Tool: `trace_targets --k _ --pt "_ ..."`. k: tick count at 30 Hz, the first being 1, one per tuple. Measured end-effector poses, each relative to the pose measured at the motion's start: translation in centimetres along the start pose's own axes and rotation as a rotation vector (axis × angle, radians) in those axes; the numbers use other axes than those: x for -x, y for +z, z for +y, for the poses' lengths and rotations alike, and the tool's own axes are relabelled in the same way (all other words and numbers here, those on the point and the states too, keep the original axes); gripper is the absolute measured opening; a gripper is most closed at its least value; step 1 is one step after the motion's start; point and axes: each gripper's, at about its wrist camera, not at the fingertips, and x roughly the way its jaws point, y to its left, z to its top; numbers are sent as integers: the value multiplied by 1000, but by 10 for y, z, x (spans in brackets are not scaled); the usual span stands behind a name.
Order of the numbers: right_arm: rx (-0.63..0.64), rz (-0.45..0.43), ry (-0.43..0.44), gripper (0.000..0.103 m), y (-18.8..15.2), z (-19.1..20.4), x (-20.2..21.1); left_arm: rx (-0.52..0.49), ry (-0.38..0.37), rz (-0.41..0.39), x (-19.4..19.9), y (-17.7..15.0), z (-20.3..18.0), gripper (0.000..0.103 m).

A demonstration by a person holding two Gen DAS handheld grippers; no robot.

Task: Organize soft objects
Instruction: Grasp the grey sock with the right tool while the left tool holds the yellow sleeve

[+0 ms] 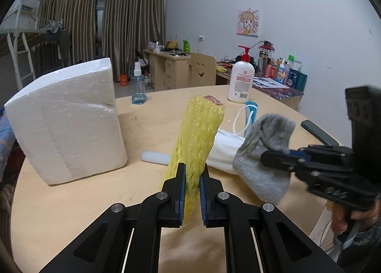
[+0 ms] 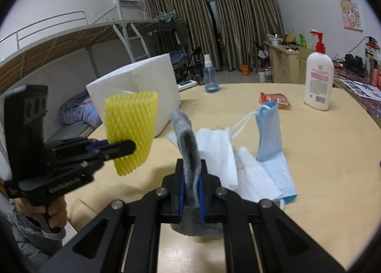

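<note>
My left gripper (image 1: 192, 177) is shut on a yellow foam net sleeve (image 1: 197, 135) and holds it upright above the round wooden table (image 1: 83, 201); the sleeve also shows in the right wrist view (image 2: 131, 127). My right gripper (image 2: 192, 173) is shut on a grey sock (image 2: 188, 144), which also shows at the right of the left wrist view (image 1: 264, 154). On the table lie a white cloth (image 2: 216, 151), a blue face mask (image 2: 271, 135) with white ear loops, and a red packet (image 2: 275, 100).
A big white foam block (image 1: 69, 120) stands on the table's left part. A blue spray bottle (image 1: 138, 87) and a white lotion pump bottle (image 1: 241, 80) stand at the far side. A dark phone (image 1: 319, 132) lies near the right edge. Desks and bunk beds stand behind.
</note>
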Motion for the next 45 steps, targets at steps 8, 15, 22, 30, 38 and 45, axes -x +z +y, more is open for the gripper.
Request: trace_targets --k 8,15,22,30,38,45 --pt "48 37 -64 45 -14 9 -7 9 20 -11 10 -4 3 11" --pt "87 63 -14 45 -22 25 -9 15 21 -18 16 -9 3 11" --pt "117 102 -62 45 -30 30 -23 15 18 -19 14 -10 1 11" --pt "153 196 -79 45 -33 31 -47 20 18 -22 16 -12 3 11" --pt "158 216 -104 22 -32 30 -55 18 23 -21 19 -13 4 11" --pt "119 149 -29 20 -24 29 -32 18 38 -33 25 -11 5 11"
